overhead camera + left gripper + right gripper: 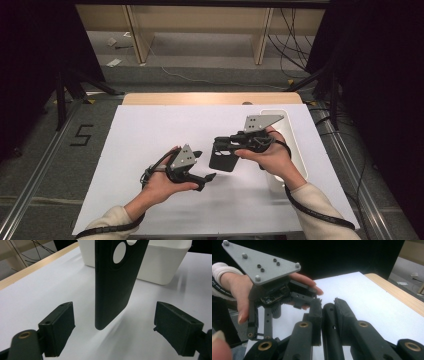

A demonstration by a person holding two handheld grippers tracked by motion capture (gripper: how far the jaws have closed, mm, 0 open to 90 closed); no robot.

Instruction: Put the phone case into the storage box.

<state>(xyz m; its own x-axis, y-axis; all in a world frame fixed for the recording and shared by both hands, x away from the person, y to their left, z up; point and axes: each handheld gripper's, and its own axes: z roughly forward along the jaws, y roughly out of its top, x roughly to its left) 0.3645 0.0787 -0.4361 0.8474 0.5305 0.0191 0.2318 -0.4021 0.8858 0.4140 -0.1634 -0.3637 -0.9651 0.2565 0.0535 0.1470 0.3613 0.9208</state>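
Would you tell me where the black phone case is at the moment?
In the high view the black phone case hangs clamped in the right gripper above the white mat's middle, between the open left gripper and the white bin.

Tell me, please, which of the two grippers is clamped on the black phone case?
The right gripper: its jaws are shut on the black phone case, while the left gripper is open, holding nothing.

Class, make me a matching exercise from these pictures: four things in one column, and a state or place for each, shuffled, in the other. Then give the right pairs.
Things:
1. left gripper
2. right gripper
3. phone case
4. white bin

States or places:
A. hangs above the white table
B. stands at the table's right edge
C. jaws spread apart
D. jaws closed on the phone case

Pairs: 1-C, 2-D, 3-A, 4-B
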